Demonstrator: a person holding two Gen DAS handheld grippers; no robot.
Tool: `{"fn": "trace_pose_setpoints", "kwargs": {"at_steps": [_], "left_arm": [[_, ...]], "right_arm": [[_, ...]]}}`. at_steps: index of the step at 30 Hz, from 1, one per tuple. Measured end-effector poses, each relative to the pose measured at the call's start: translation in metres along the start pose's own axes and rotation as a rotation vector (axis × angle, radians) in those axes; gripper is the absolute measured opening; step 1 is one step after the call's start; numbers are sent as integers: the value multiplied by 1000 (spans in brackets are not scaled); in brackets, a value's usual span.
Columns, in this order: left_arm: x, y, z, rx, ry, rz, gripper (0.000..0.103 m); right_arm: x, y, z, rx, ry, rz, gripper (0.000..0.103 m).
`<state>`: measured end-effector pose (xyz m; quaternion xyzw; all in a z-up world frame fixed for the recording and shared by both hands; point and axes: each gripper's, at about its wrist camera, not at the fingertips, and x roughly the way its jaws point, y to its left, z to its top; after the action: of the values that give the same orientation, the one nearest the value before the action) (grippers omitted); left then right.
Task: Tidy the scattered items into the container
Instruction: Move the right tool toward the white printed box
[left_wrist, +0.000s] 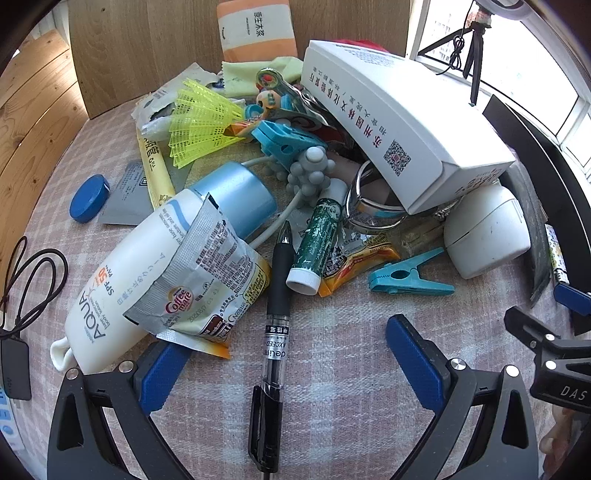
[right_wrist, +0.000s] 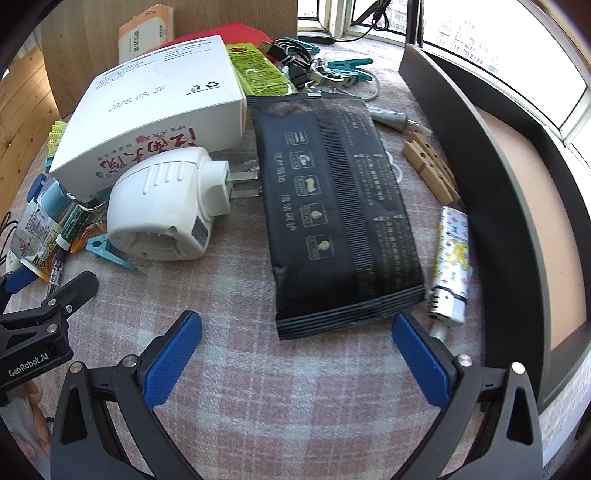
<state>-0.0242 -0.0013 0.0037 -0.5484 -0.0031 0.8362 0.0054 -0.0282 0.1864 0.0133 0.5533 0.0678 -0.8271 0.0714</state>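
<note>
We are holding both grippers, left (left_wrist: 291, 365) and right (right_wrist: 297, 360), spread wide and empty. Centre frame: "deli" pen (left_wrist: 275, 332), "AQUA" bottle (left_wrist: 122, 280), "Coffee mate" sachet (left_wrist: 207, 280). Container (right_wrist: 517, 206) is sitting at right; white box (right_wrist: 155, 110) is reading "2025.09.30".

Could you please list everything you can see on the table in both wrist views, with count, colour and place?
white box: 1, white, middle of pile
plug adapter: 1, white, in front of the box
black pouch: 1, black, right of the adapter
container: 1, dark, far right, nothing visible inside
patterned tube: 1, white with print, between pouch and container
wooden pegs: a few, tan, beside the container
pen: 1, black, between the left jaws
sunscreen bottle: 1, white with blue cap, left
shuttlecock: 1, yellow, far left
teal peg: 1, right of pen
blue lid: 1, left edge
left hand-held gripper: open
right hand-held gripper: open
</note>
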Motion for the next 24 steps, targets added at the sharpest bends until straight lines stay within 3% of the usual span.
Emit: {"fn": "trace_pose_setpoints", "kwargs": {"at_steps": [4,9,14,17,24], "left_arm": [[-4,8,3,-37,37,1,102],[-36,32,8,-113,-53,-71,102],[-76,45,25,-165,-173,-181,102],[-101,54,37,-207,-253,-135,102],[-129,47,63,-228,-277,-44,102]], "right_arm": [[-26,-4,-6,15,-32,4,103],[-65,-11,-8,9,-93,-6,103],[-90,-34,27,49,-158,21,103],[-99,-41,49,62,-200,61,103],[-127,-44,77,-19,-312,95,103]]}}
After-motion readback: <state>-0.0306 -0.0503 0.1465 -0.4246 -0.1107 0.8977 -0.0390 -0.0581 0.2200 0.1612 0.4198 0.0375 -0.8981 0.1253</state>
